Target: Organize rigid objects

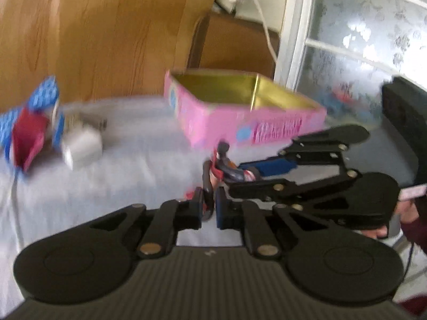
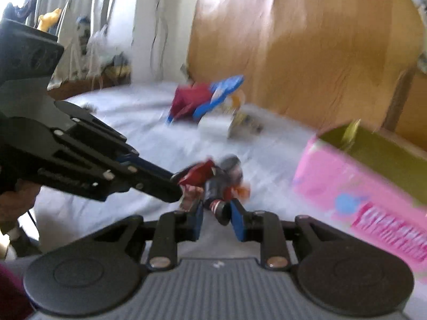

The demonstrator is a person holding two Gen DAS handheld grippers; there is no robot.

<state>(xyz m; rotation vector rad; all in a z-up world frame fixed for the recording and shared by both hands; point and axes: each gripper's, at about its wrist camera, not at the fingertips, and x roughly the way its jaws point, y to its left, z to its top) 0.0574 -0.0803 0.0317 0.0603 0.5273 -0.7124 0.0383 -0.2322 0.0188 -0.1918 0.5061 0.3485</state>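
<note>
A small toy figure [image 1: 224, 170] in red, dark blue and grey is held between both grippers above the white sheet; it also shows in the right wrist view [image 2: 213, 184]. My left gripper [image 1: 208, 208] is shut on one end of the figure. My right gripper [image 2: 217, 220] is shut on its other end, and shows in the left wrist view [image 1: 240, 178] reaching in from the right. An open pink tin box [image 1: 240, 112] with a gold inside stands just behind; in the right wrist view the box [image 2: 368, 186] is at the right.
A blue, white and red wrapper [image 1: 29, 130] and a white cube [image 1: 81, 146] lie at the left of the sheet [image 1: 138, 165], with a small metal piece behind. A wooden headboard [image 1: 93, 32] stands at the back, a frosted window [image 1: 360, 45] at the right.
</note>
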